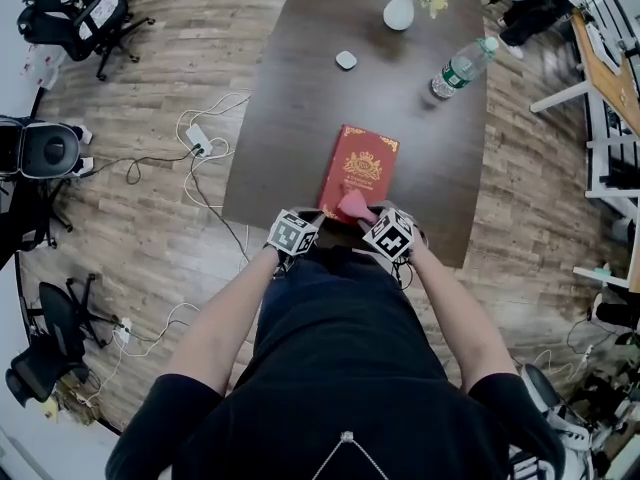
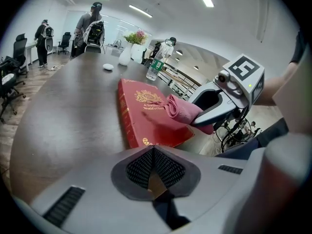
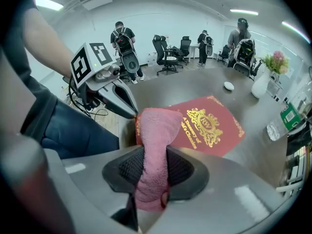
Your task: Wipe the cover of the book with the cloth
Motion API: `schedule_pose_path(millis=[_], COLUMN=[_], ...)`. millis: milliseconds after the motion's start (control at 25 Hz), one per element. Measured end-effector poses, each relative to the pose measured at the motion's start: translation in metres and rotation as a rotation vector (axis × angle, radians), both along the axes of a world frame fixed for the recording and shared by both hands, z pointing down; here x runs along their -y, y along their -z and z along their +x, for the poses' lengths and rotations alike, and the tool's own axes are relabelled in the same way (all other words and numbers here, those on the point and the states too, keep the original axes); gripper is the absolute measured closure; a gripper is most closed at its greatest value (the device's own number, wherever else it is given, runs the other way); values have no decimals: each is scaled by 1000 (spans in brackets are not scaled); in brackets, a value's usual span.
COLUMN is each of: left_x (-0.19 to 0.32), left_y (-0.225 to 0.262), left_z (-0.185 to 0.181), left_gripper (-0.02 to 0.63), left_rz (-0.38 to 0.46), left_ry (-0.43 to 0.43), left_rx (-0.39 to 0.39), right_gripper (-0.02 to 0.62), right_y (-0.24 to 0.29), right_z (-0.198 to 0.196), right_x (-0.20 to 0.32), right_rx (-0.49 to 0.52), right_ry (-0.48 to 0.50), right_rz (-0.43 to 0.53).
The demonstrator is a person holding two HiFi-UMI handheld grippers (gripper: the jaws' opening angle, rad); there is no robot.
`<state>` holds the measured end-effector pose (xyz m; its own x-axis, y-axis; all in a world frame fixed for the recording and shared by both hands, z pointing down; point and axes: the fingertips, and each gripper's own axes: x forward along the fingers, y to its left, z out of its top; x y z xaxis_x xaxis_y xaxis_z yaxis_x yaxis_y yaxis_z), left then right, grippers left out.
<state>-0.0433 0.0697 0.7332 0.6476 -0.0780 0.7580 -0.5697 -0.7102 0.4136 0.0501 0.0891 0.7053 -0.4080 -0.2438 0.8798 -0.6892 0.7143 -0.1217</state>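
Observation:
A red book [image 1: 358, 171] with a gold crest lies flat near the front edge of the dark table [image 1: 290, 118]. A pink cloth [image 1: 352, 206] rests on the book's near end, and my right gripper [image 1: 378, 222] is shut on it. In the right gripper view the cloth [image 3: 155, 145] runs up between the jaws and folds onto the book [image 3: 210, 126]. My left gripper [image 1: 300, 231] hovers at the book's near left corner, jaws shut and empty. From the left gripper view [image 2: 153, 152] the book [image 2: 144, 116] lies just ahead, with the cloth [image 2: 181, 110] and the right gripper [image 2: 222, 99] to the right.
A white vase of flowers [image 1: 400, 8], a water bottle [image 1: 462, 68] and a small white object [image 1: 346, 60] stand farther back on the table. Cables and a power strip [image 1: 200, 140] lie on the floor at left, by office chairs [image 1: 85, 18]. People stand in the background.

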Motion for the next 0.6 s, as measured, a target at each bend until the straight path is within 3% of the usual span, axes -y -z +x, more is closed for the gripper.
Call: schedule_pose_path(millis=[360, 600], left_x=[-3, -6], left_y=[1, -5], left_z=[-6, -26], left_gripper=[611, 609], left_rz=[-5, -11], left_ry=[-47, -35], left_rx=[-50, -37], right_gripper=[471, 471], right_y=[-3, -13], right_z=[-67, -87], right_x=[29, 39], right_rx=[10, 15], right_ry=[78, 120], right_rz=[31, 33])
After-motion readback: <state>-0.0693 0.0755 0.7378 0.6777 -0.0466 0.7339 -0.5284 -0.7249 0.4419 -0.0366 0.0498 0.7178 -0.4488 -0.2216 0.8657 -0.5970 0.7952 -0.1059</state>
